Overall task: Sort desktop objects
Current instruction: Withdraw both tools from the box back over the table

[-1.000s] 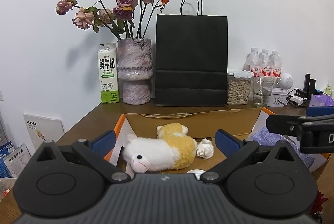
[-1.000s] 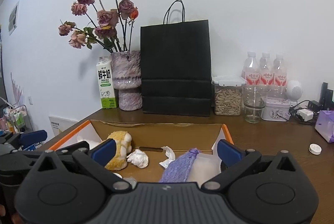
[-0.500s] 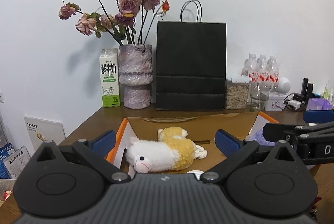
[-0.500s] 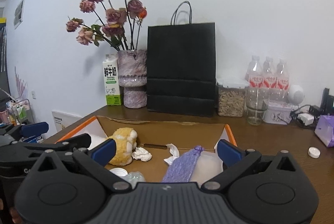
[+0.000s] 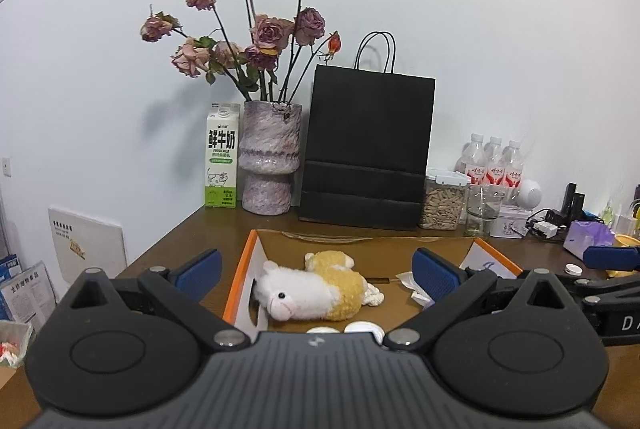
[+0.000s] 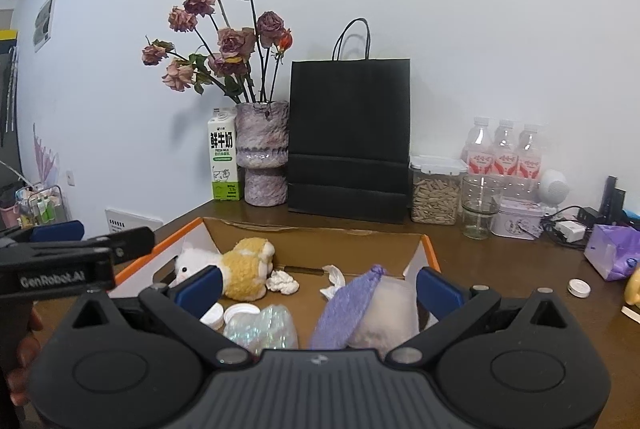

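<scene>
An open cardboard box with orange edges lies on the brown desk. Inside it rest a white-and-yellow plush toy, crumpled tissues, white round lids, a shiny plastic wrap and a purple-and-white pouch. My left gripper hovers open above the box's near left part, holding nothing. My right gripper hangs open over the box's near right part, also with nothing in it. Each gripper shows at the edge of the other's view.
Against the back wall stand a milk carton, a vase of dried roses, a black paper bag, a seed jar, a glass, water bottles and a tin. A purple packet and white cap lie right.
Both grippers have drawn back and upward from the box, so the box and back-wall objects look smaller and lower. Both stayed open with nothing in them.
</scene>
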The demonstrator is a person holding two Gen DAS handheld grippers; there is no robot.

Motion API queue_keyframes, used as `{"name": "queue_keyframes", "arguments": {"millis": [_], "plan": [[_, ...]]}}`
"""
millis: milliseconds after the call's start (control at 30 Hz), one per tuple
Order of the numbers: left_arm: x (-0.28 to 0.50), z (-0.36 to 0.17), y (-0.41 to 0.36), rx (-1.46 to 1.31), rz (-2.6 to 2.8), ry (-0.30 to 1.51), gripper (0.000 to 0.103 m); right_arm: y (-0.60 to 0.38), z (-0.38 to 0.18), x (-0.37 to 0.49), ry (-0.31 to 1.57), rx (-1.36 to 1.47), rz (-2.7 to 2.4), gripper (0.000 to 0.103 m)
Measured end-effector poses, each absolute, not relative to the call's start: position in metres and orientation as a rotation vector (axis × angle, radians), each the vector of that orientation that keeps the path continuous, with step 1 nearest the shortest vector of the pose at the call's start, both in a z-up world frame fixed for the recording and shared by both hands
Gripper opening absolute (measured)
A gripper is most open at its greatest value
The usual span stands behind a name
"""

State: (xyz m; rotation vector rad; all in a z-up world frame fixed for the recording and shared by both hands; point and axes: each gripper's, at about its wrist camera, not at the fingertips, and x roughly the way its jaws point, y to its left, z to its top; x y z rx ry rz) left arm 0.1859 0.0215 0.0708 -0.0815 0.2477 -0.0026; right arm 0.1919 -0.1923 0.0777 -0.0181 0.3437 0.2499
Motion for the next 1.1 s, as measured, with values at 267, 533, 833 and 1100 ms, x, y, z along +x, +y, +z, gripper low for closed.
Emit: {"name": "queue_keyframes", "arguments": {"millis": [267, 533, 833, 1100], "plan": [[0.145, 0.068, 0.023, -0.066, -0.001, 0.245, 0.103, -0.2, 0.074, 0.146, 0.341, -0.031, 0.248, 0.103], [0.101, 0.05, 0.025, -0.058, -0.017, 0.271, 0.103, -0.205, 0.054, 0.101, 0.369, -0.034, 0.248, 0.103], [0.064, 0.023, 0.021, -0.049, -0.021, 0.366, 0.103, -0.217, 0.018, 0.061, 0.443, -0.004, 0.225, 0.103], [0.049, 0.018, 0.018, -0.037, -0.017, 0.376, 0.103, -0.215, 0.009, 0.049, 0.474, -0.005, 0.23, 0.103]]}}
